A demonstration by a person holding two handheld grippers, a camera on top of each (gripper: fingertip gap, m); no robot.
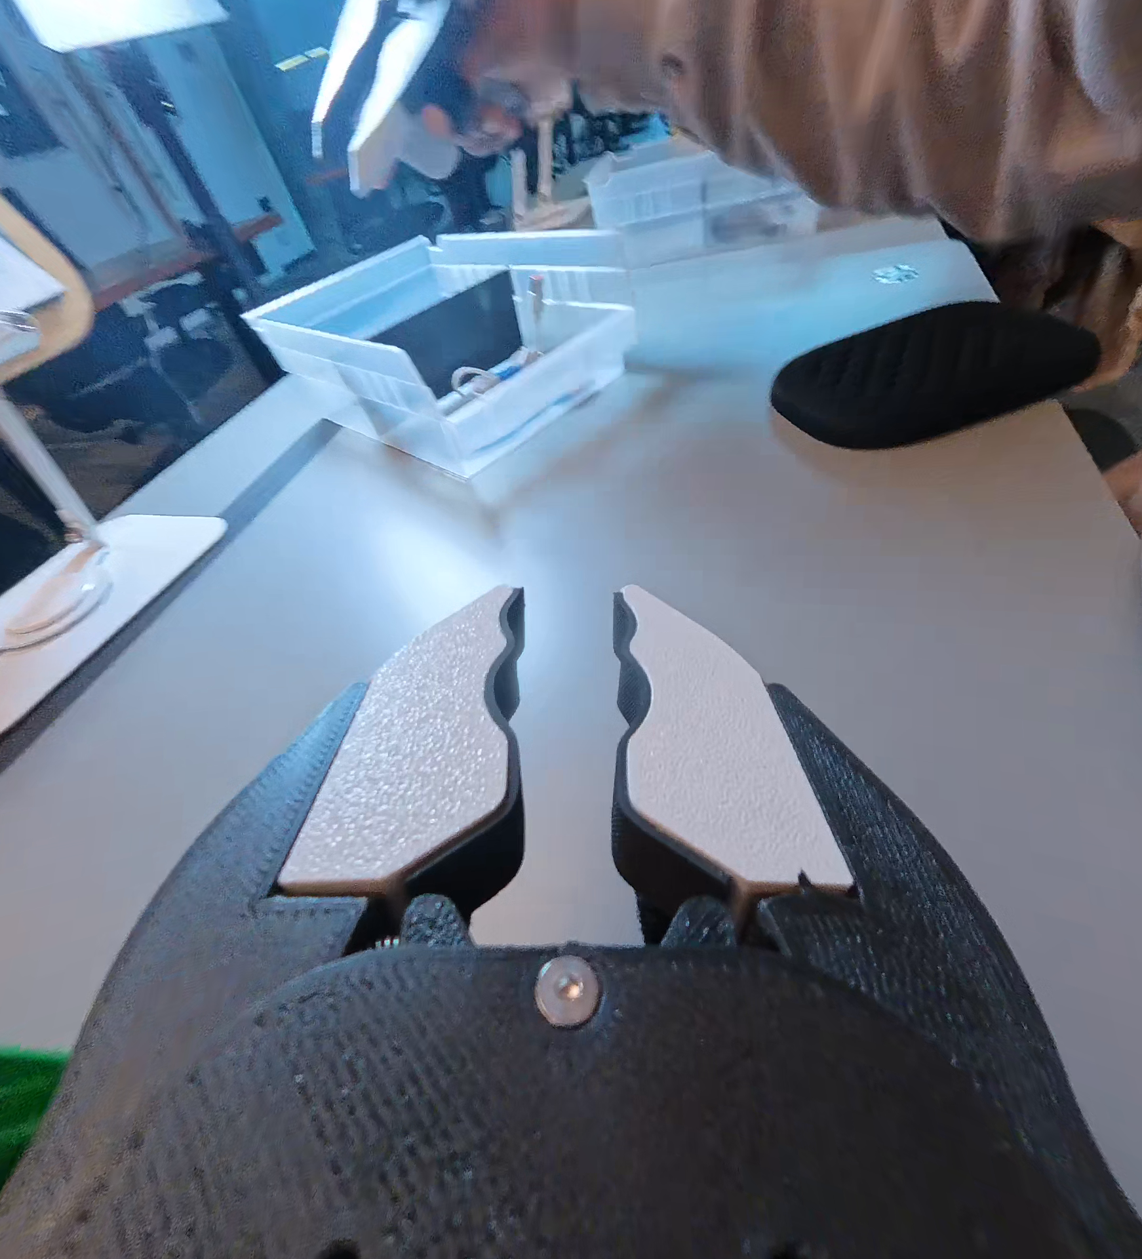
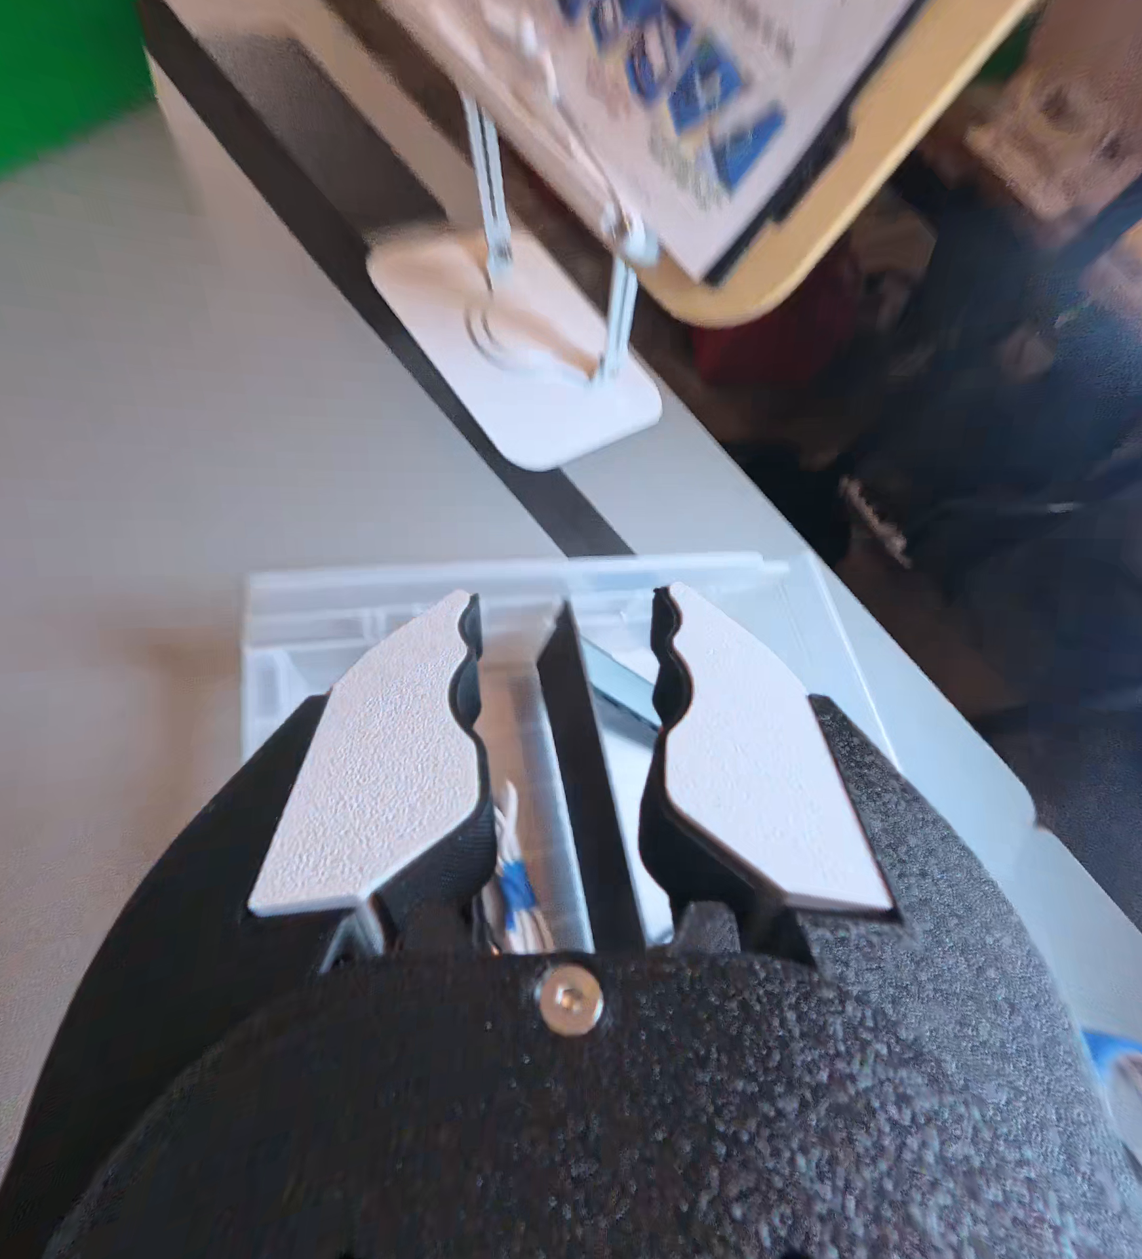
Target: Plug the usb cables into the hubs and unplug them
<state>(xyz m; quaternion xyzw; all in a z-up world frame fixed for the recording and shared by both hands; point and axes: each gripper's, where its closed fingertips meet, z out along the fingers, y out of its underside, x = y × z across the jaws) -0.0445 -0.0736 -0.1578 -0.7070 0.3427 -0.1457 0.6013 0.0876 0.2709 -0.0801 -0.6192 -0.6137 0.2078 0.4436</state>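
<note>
My left gripper is open and empty, held low over the bare grey table. A clear plastic box stands farther ahead with white cables inside. My right gripper is open and empty, hovering right above the same clear box. Between its fingers I see a grey metal hub-like bar, a black divider and a white cable with blue ties in the box. No plug is held by either gripper.
A white lamp base stands at the table's left edge, also shown in the right wrist view. A black oval pad lies at the far right. A person's beige sleeve reaches overhead. More clear boxes stand behind. Tip to tip, the grippers are about 40 cm apart.
</note>
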